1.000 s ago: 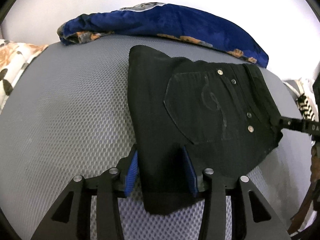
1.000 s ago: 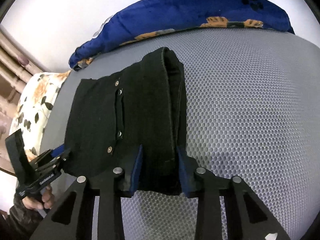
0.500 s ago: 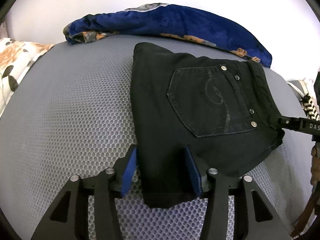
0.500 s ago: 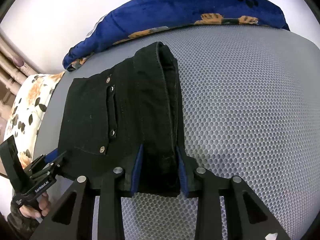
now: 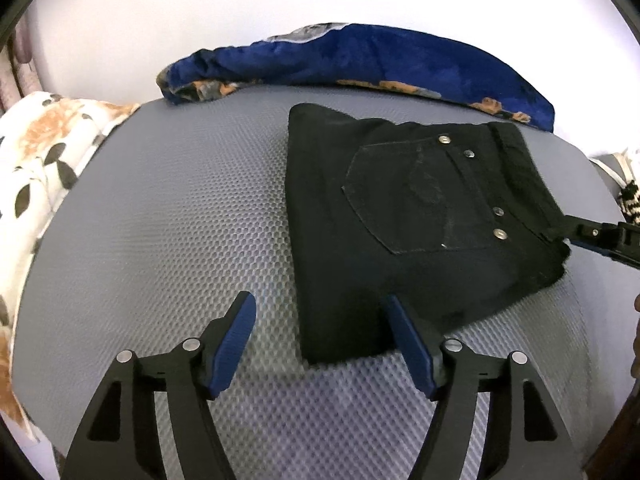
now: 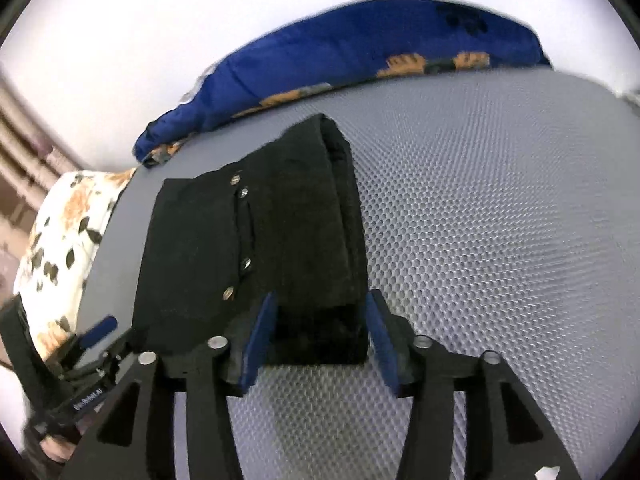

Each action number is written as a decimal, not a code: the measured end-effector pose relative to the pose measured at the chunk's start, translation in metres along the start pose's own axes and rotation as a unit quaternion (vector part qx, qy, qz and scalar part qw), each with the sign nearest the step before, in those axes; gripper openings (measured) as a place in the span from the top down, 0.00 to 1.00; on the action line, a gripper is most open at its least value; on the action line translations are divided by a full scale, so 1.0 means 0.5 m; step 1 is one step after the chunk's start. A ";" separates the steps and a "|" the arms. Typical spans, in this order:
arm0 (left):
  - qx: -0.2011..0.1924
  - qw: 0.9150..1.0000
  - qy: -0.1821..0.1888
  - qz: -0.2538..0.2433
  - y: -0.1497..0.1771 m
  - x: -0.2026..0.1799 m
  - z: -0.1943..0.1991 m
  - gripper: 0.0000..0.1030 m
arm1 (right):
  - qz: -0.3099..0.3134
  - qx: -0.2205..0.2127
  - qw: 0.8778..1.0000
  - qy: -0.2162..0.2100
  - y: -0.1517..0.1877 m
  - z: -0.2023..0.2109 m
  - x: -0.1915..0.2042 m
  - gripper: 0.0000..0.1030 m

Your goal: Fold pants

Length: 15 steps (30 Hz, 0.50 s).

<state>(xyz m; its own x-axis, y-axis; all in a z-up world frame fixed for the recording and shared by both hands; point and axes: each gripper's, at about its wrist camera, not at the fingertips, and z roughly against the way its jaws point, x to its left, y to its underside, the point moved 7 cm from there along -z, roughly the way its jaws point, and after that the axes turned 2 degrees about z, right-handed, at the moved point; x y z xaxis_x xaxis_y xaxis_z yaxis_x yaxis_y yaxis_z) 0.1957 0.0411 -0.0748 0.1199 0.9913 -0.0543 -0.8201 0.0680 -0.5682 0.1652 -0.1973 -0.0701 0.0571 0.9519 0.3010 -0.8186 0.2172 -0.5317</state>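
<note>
The black pants (image 5: 400,216) lie folded into a compact stack on the grey mesh mattress (image 5: 160,240), back pocket facing up. My left gripper (image 5: 319,300) straddles the stack's near left corner. Its jaws are opening; the left pad (image 5: 236,340) stands clear of the cloth. In the right wrist view the pants (image 6: 248,248) show their thick waistband fold. My right gripper (image 6: 321,295) brackets the near end of that fold. Its jaws are opening too, and the pads no longer squeeze the cloth. Each gripper appears in the other's view: the right gripper (image 5: 576,232) and the left gripper (image 6: 112,340).
A blue blanket (image 5: 380,60) with orange print lies bunched along the far edge against the white wall. A floral pillow (image 5: 44,160) sits at the left side. Bare mesh stretches to the right of the pants (image 6: 500,220). A person's hand (image 6: 52,448) holds the left tool.
Both grippers let go of the folded pants: the jaws spread apart and both tools drew back and up a little. The stack now lies flat on the mattress.
</note>
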 end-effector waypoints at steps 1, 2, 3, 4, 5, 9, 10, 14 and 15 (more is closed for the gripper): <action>-0.002 1.000 0.002 0.001 0.003 -0.004 0.011 0.32 | 0.016 -0.008 1.000 0.009 0.005 0.015 0.011 0.46; -0.003 1.000 0.002 0.001 0.006 -0.007 0.018 0.32 | 0.028 -0.014 0.999 0.016 0.009 0.027 0.020 0.43; -0.006 1.000 0.000 0.001 0.009 -0.011 0.029 0.32 | 0.042 -0.022 0.999 0.020 0.013 0.041 0.033 0.41; -0.012 1.000 -0.004 0.000 0.012 -0.015 0.043 0.32 | 0.057 -0.030 0.998 0.026 0.017 0.056 0.047 0.36; -0.016 1.000 -0.007 -0.001 0.014 -0.018 0.053 0.32 | 0.069 -0.038 0.996 0.034 0.022 0.068 0.059 0.30; -0.043 0.999 -0.030 0.004 0.023 -0.019 0.105 0.32 | 0.110 -0.071 0.990 0.049 0.037 0.111 0.102 0.21; -0.053 0.998 -0.037 0.009 0.026 -0.015 0.120 0.32 | 0.119 -0.079 0.988 0.053 0.043 0.121 0.113 0.16; -0.072 0.996 -0.057 0.020 0.039 -0.002 0.146 0.32 | 0.137 -0.100 0.984 0.057 0.069 0.148 0.140 0.07; -0.072 0.995 -0.059 0.022 0.042 0.001 0.148 0.32 | 0.137 -0.099 0.984 0.054 0.076 0.150 0.144 0.07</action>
<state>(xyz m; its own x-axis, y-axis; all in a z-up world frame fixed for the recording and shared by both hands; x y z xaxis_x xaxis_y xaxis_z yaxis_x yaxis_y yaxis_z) 0.1371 0.0511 -0.0258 0.0112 0.9999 0.0105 -0.7333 0.0153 -0.6798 0.0955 -0.1368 -0.0092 -0.0807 0.9957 0.0446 -0.6856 -0.0229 -0.7276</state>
